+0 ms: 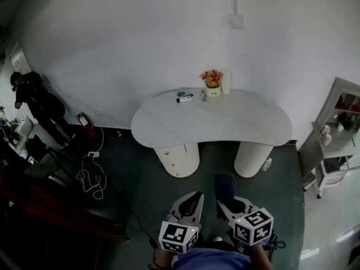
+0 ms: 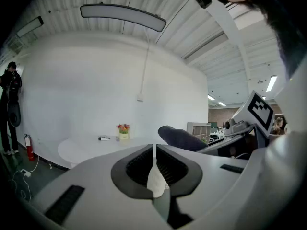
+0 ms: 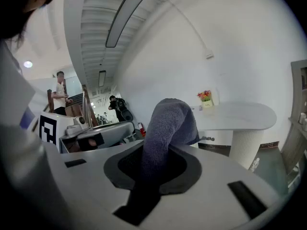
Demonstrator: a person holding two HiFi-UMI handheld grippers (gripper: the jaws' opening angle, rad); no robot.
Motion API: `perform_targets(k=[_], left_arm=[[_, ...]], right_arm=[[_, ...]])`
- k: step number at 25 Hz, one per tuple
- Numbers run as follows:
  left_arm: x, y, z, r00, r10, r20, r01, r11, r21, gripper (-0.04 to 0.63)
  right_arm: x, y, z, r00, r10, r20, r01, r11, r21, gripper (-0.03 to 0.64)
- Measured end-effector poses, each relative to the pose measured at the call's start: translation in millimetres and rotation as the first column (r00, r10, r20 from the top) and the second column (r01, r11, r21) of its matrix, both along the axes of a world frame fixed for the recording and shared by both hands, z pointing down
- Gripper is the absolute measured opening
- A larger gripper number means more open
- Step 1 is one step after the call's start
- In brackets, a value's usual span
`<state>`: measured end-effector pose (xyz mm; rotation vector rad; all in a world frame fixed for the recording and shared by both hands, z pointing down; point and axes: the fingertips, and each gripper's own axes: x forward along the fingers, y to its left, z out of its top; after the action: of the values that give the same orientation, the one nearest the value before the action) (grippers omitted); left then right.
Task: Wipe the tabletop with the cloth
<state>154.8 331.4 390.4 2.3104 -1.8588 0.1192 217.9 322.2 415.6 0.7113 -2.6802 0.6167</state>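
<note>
A white kidney-shaped table stands against the far wall, some way ahead of me. My right gripper is shut on a dark blue-grey cloth, which sticks up out of its jaws. My left gripper is shut with nothing in it, its jaws pressed together. Both grippers are held low, close to my body, well short of the table. The cloth also shows in the left gripper view, to the right.
On the table's far edge sit a small pot of flowers, a white bottle and small items. A shelf unit stands at right. Cables and a fire extinguisher lie on the floor at left. A person stands far left.
</note>
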Motion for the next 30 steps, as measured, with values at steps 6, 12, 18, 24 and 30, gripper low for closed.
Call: perform_targets(k=[6, 12, 18, 24, 30], left_arm=[[-6.7, 1.1, 2.5, 1.0, -0.012, -0.001, 0.012, 1.0, -0.01, 0.017], [-17.9, 1.3, 6.7, 0.999, -0.034, 0.0, 0.034, 0.999, -0.027, 0.017], [-26.2, 1.3, 5.6, 0.999, -0.049, -0.003, 0.048, 0.998, -0.029, 0.017], [-37.8, 6.3, 7.2, 0.997, -0.073, 0.003, 0.073, 0.997, -0.036, 0.017], [-60.1, 5.5, 17.6, 0.995, -0.097, -0.005, 0.096, 0.993, -0.064, 0.018]], right_arm=[[-6.6, 4.0, 0.9, 1.0, -0.027, 0.004, 0.027, 1.0, 0.004, 0.075], [-18.3, 6.2, 1.6, 0.998, -0.06, -0.001, 0.06, 0.998, 0.006, 0.075], [-24.7, 4.6, 4.2, 0.997, -0.076, -0.014, 0.077, 0.997, 0.007, 0.075], [-33.1, 5.1, 9.1, 0.996, -0.088, -0.008, 0.088, 0.996, -0.022, 0.075], [-54.3, -4.4, 19.3, 0.994, -0.105, -0.019, 0.104, 0.993, -0.058, 0.075]])
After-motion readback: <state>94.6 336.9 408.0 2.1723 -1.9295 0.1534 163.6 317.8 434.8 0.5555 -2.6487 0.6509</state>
